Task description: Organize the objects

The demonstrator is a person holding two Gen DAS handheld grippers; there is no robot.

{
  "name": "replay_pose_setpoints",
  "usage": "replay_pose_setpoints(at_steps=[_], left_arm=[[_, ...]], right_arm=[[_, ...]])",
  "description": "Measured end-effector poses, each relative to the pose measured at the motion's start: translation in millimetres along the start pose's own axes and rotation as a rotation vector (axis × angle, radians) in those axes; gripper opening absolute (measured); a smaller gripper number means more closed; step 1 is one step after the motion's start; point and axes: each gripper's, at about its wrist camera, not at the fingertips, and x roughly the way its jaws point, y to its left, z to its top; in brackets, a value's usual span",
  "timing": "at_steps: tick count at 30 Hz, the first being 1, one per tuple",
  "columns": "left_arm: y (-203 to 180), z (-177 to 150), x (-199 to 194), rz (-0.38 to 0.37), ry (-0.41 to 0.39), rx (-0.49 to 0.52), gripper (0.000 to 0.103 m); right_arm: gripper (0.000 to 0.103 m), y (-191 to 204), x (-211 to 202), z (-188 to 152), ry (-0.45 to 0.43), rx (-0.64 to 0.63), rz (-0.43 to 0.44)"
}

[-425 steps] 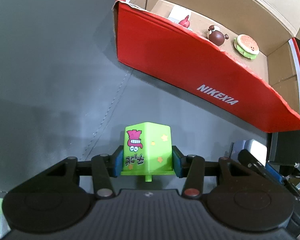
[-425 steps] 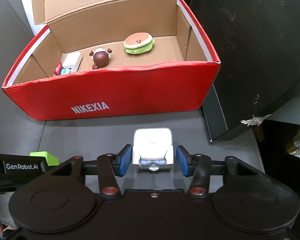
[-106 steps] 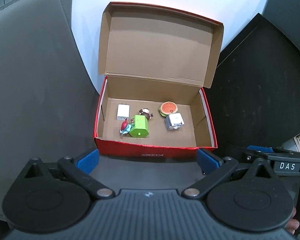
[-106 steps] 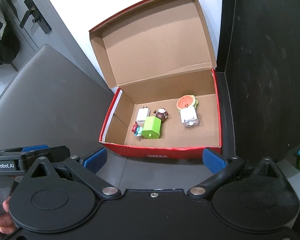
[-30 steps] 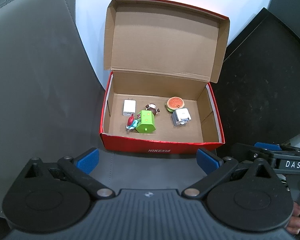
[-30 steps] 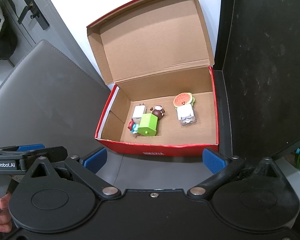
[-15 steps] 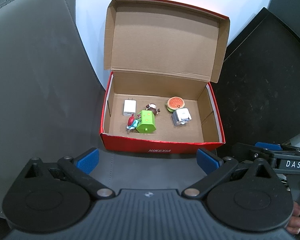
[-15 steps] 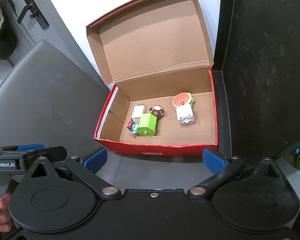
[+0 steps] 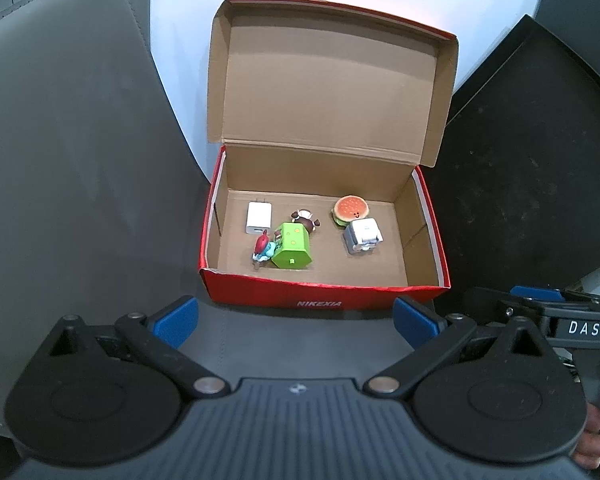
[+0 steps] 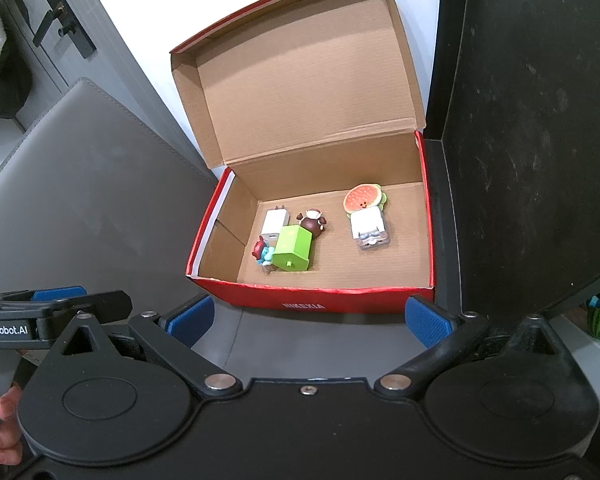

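Both the left claw (image 9: 294,318) and right claw (image 10: 308,318) hang spread wide and empty at six o'clock of the red box (image 9: 324,295), where the green block (image 9: 292,245) lies, so the lid (image 9: 332,92) likely wants a slow, even fold.
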Motion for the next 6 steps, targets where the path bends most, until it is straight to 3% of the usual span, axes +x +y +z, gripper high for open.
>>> replay_pose_setpoints(at_steps=[6], left_arm=[[1.6,0.5,2.4,-0.027,0.001,0.008,0.103]], right_arm=[[0.103,-1.3,3.2,-0.6,0.002,0.000,-0.013]])
